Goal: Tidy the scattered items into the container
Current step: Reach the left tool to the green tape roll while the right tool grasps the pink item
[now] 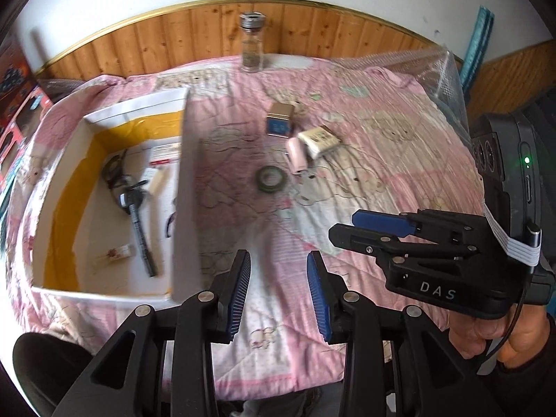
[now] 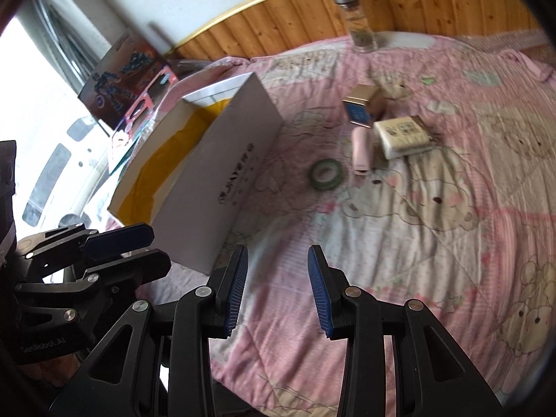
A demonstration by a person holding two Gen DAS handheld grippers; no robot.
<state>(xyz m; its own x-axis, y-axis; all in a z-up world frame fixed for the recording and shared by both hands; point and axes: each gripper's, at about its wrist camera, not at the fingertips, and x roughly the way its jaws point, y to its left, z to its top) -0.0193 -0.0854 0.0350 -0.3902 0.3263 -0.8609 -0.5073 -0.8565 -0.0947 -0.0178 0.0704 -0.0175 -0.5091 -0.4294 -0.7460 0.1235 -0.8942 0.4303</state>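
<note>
A bed with a pink cartoon-print quilt (image 1: 365,180) fills my view, backed by a wooden headboard (image 1: 194,38) under a white wall. Near the left edge of the bed I see the open white box (image 1: 186,187) with a yellow lining; inside it lie a black pen (image 1: 140,232), a tangle of black cord (image 1: 113,172), some papers and a small clear packet (image 1: 116,253) near its front wall. The scattered things sit out on the quilt around the middle of the bed, well apart from the box: a green roll of tape (image 1: 271,179) lying flat, a pink tube (image 1: 298,156) just beyond it, a cream-coloured packet (image 1: 321,140) touching or just beside the tube on its right, and a small gold box with a blue end (image 1: 279,120) behind them toward the headboard. A glass bottle with a metal cap (image 1: 253,43) stands upright at the head edge of the bed. My left claw (image 1: 278,293) hangs over the front part of the quilt, just right of the box's near corner, its blue pads spread apart with nothing between them. My right claw (image 2: 278,290) is likewise spread wide and empty over the quilt near the front edge; in the left view it shows at the right side, held by a hand (image 1: 500,333) in a dark sleeve. A printed carton (image 2: 128,80) stands off the bed beyond its left edge.
</note>
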